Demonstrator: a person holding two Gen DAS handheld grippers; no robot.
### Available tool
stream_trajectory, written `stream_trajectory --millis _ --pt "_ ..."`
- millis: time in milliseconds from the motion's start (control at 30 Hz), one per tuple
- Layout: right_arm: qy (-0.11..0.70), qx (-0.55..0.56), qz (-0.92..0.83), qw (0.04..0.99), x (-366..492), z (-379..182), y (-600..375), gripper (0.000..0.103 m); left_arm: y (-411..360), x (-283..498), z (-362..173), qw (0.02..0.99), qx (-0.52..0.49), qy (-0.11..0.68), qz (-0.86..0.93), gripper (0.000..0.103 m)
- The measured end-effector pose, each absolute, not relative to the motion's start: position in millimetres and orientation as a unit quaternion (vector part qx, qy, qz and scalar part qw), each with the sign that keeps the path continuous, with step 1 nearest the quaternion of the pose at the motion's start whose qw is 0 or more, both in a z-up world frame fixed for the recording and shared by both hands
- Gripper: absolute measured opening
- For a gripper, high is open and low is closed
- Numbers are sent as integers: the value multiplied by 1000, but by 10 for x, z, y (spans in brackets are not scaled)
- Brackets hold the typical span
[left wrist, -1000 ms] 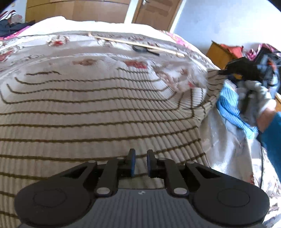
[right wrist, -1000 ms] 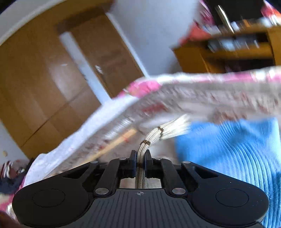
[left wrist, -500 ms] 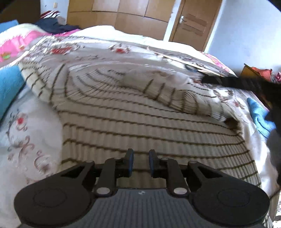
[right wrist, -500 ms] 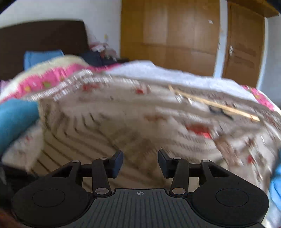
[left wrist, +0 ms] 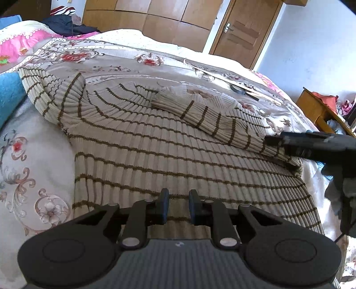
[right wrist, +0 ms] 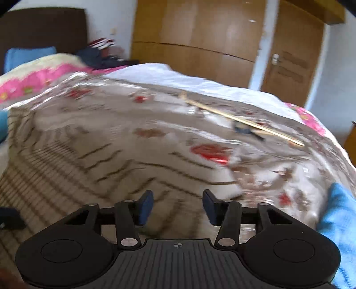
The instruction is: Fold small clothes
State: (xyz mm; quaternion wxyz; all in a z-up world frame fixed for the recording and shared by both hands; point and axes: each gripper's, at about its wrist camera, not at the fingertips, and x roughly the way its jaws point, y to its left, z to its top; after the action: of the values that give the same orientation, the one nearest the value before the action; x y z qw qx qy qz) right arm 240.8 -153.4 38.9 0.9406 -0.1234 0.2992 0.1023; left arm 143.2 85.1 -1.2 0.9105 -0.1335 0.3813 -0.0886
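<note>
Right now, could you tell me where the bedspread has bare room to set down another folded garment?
Bare floral bedspread lies beyond the striped sweater, short of the wooden stick, and left of its hem. The sweater fills the middle.

A big bed fills the room. It has a flowery cover and a white sheet at the far edge. A dark headboard stands at the far left corner. Behind the bed are tall brown wooden closets and a brown door with a silver handle. The wall is pale blue-white. An orange wooden stand is at the right. Bright daylight falls on the bed.
</note>
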Motion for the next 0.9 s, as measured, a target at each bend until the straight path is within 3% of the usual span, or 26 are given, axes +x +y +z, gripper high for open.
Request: stream_trajectory --millis 233,433,633,900 --pt "383 -24 129 914 2445 240 -1968 54 809 1460 -32 912 -127 377 -97 35" --pt "417 -161 256 857 1922 198 -1574 50 821 1459 -36 912 -132 375 -97 35" --pt "351 -158 205 900 2021 314 -1523 50 798 1439 -31 914 -126 373 -95 35" --pt "302 -226 272 885 2445 175 -616 50 868 1428 -3 922 -129 358 -73 35"
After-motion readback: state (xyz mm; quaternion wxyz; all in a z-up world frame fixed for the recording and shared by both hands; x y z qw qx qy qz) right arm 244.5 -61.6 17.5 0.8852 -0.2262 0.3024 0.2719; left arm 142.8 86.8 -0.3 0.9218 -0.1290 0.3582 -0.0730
